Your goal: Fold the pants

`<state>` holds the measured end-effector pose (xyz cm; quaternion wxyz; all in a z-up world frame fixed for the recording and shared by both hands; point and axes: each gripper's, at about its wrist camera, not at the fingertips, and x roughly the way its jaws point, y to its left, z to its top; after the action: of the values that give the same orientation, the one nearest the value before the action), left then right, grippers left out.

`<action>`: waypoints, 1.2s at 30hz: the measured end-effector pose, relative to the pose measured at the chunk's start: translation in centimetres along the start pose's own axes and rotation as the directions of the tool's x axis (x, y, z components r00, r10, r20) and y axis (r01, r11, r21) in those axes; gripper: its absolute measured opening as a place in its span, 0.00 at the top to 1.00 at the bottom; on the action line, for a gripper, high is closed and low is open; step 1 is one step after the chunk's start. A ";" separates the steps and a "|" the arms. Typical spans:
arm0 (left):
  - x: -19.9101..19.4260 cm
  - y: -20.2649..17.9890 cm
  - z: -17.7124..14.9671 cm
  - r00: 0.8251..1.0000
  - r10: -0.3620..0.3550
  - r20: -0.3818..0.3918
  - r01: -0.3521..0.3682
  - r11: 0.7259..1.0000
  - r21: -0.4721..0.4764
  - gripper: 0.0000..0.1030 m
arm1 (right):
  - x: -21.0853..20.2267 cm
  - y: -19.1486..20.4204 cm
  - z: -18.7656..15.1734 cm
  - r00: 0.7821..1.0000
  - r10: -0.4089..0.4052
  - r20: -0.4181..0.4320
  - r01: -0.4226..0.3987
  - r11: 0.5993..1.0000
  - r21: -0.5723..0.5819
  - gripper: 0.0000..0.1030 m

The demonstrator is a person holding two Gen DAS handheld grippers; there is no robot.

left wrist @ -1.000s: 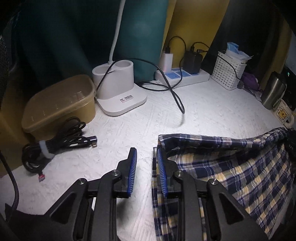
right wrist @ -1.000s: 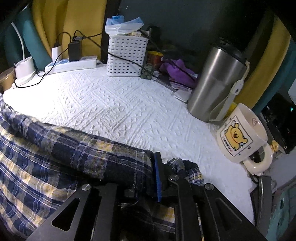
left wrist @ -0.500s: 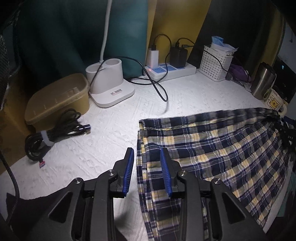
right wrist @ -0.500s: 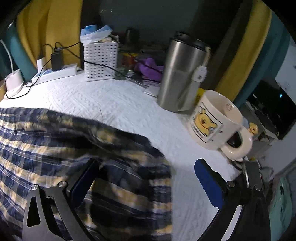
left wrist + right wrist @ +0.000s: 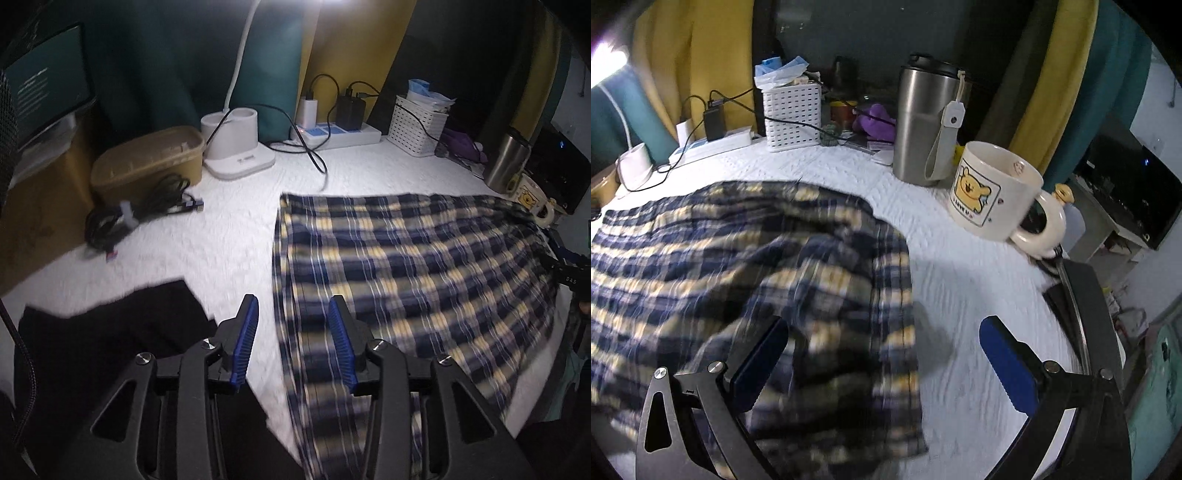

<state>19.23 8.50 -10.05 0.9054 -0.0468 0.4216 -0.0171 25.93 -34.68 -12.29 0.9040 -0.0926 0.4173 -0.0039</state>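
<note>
Left fingers [image 5: 291, 339] opening, nothing between, pants [image 5: 406, 266] flat on desk [image 5: 221, 240] just right of them; right fingers [image 5: 882, 362] spread wide over pants' edge [image 5: 894, 295], gripping nothing; mug [image 5: 993, 192] beyond.

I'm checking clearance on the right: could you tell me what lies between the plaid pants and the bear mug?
Only bare white tablecloth separates the plaid pants from the bear mug, seen in the right wrist view.

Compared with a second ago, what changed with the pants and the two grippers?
Both grippers let go: the right gripper stands wide open, the left gripper is opening, nothing between its pads. Both drew back, leaving the plaid pants spread flat. Mug and tumbler stayed put.
</note>
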 end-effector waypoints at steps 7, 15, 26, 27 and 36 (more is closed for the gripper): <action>-1.9 -1.3 -3.6 0.999 -0.045 -0.013 0.045 0.999 0.004 0.62 | -2.4 1.5 -2.4 1.000 0.019 0.008 -0.019 0.999 -0.026 0.00; -2.9 -2.2 -7.2 0.996 -0.087 -0.027 0.087 0.996 0.002 0.62 | -5.0 3.4 -3.9 0.999 0.035 0.028 -0.033 0.997 -0.069 0.00; -2.5 -3.1 -10.2 0.995 -0.096 -0.042 0.098 0.994 0.043 0.74 | -6.8 3.9 -5.9 0.999 0.026 0.027 -0.024 0.996 -0.084 0.00; -2.3 -3.2 -10.3 0.995 -0.088 -0.045 0.091 0.994 0.054 0.80 | -7.0 3.9 -6.1 0.999 0.025 0.027 -0.022 0.996 -0.083 0.00; -4.0 -3.1 -11.0 1.000 -0.030 0.010 0.029 0.994 0.106 0.97 | -7.7 4.4 -6.7 0.999 0.029 0.029 -0.026 0.995 -0.092 0.00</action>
<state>8.22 4.97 -13.71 0.9087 -0.0050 0.4140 -0.0524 15.50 -30.79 -11.50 0.9050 -0.1284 0.4044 0.0290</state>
